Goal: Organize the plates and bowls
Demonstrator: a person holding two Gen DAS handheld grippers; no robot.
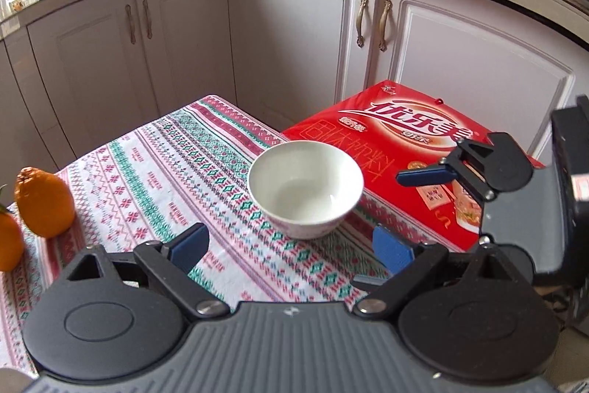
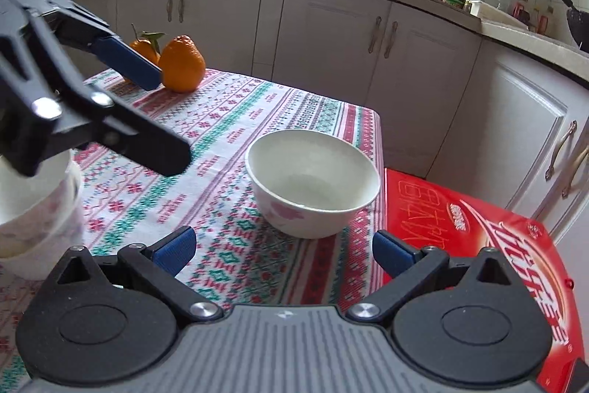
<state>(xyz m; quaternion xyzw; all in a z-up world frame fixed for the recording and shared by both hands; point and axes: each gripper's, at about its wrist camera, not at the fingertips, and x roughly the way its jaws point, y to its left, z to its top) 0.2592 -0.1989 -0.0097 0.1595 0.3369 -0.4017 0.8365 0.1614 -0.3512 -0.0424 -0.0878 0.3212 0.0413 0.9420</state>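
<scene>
Left wrist view: left tool (image 1: 291,247) wide open, nothing between its blue fingers (image 1: 189,245). White bowl (image 1: 305,188) upright on the patterned cloth of the tabletop (image 1: 147,179), a little ahead of the open fingers, not touched. Bowl just beside the edge of a red box (image 1: 397,150), maybe touching it; hard to tell. Two oranges (image 1: 44,205) at the far left of the cloth, well apart from the bowl. Right tool (image 1: 427,176) at the right side, over the red box; only one blue finger showing here.

Right wrist view: right tool (image 2: 283,249) wide open too, holding nothing. Same white bowl (image 2: 313,183) straight ahead, with a pink flower on its side, empty inside. Red box (image 2: 478,238) to the right of the bowl. Oranges (image 2: 182,63) at the far edge of the cloth. Left tool (image 2: 127,58) up at the left, above the cloth. Another white bowl (image 2: 36,209) at the left edge, partly hidden under that tool.
</scene>
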